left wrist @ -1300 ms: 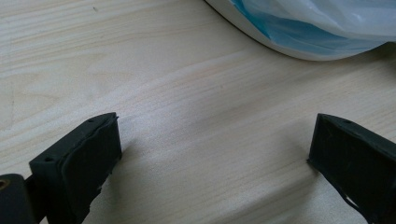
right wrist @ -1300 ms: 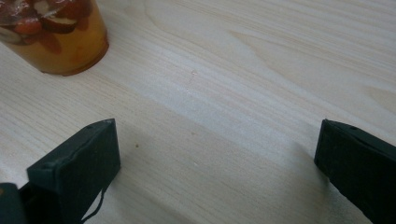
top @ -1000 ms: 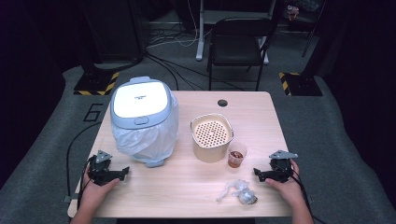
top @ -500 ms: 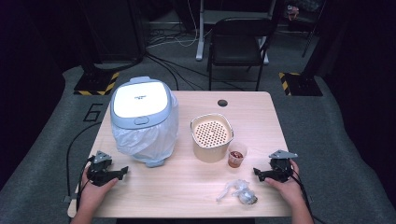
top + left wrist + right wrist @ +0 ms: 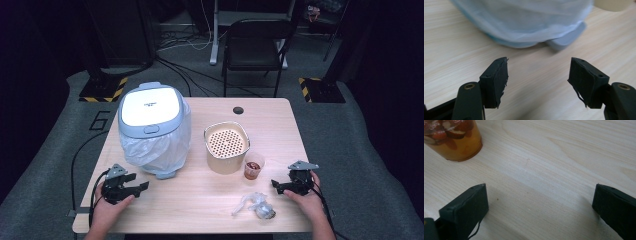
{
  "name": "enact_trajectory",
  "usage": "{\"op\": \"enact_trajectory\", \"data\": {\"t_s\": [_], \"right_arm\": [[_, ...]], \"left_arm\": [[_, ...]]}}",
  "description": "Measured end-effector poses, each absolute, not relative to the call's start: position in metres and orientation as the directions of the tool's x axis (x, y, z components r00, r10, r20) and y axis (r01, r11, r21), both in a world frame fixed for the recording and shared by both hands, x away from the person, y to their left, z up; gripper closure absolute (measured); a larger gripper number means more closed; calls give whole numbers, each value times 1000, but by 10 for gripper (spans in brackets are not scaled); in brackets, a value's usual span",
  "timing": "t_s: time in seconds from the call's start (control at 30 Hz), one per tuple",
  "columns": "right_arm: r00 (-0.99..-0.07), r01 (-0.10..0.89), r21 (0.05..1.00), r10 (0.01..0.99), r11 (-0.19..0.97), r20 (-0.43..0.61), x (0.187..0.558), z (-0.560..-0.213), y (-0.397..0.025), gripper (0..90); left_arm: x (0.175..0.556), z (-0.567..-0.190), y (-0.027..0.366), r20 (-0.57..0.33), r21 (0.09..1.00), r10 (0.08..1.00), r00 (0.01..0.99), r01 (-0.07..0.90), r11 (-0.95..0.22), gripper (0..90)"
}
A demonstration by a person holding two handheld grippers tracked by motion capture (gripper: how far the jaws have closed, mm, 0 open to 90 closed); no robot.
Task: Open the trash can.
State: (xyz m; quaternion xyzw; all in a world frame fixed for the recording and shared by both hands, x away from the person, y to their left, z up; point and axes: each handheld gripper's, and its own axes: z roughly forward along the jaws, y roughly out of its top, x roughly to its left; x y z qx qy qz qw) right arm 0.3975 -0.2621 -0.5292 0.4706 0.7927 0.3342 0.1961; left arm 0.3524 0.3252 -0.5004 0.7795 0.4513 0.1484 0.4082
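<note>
On the bench, left to right:

Left claw (image 5: 142,187): rests at the near left corner of the bench (image 5: 200,212), held in the person's left hand (image 5: 107,210). Its jaws stand wide apart with nothing between them, and they point toward the base of the bin.

Bin (image 5: 152,127): a pale blue-grey bin with a white lid, lined with a thin clear bag (image 5: 172,150) that hangs over its sides. It stands upright on the left half of the bench, just beyond the left claw and apart from it. In the left gripper view its lower edge and the bag (image 5: 529,22) fill the top, ahead of the open jaws.

Basket (image 5: 226,146): a cream, squarish basket with a perforated floor, upright near the middle of the bench, just beside the bin.

Cup (image 5: 253,166): a small clear cup holding amber liquid with reddish pieces, upright, just beside the basket's near right corner, perhaps touching it. In the right gripper view the cup (image 5: 454,138) sits at the upper left, ahead of the jaws and clear of them.

Crumpled plastic (image 5: 257,206): a clear wad, possibly a wrapper, lying near the front edge, between the cup and the right claw.

Right claw (image 5: 275,186): rests at the near right of the bench in the person's right hand (image 5: 307,197), jaws spread wide over bare wood, gripping nothing, pointing left toward the plastic and the cup.
</note>
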Motion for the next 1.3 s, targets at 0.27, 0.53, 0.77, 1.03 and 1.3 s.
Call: {"op": "enact_trajectory", "data": {"t_s": [0.27, 0.53, 0.77, 1.03, 1.3], "right_arm": [[-479, 615, 715, 878, 332, 4, 398, -529, -262, 0], [-479, 615, 715, 878, 332, 4, 398, -529, -262, 0], [-479, 615, 715, 878, 332, 4, 398, -529, -262, 0], [-479, 615, 715, 878, 332, 4, 398, -529, -262, 0], [-479, 616, 715, 878, 332, 5, 398, -529, -262, 0]], "left_arm": [[350, -496, 301, -134, 781, 765, 630, 542, -310, 323], [351, -496, 282, -167, 795, 717, 677, 522, -309, 316], [358, -496, 266, -206, 781, 723, 660, 556, -285, 300], [367, -501, 257, -176, 773, 731, 659, 552, -312, 269], [375, -504, 252, -121, 787, 750, 651, 523, -327, 235]]}}
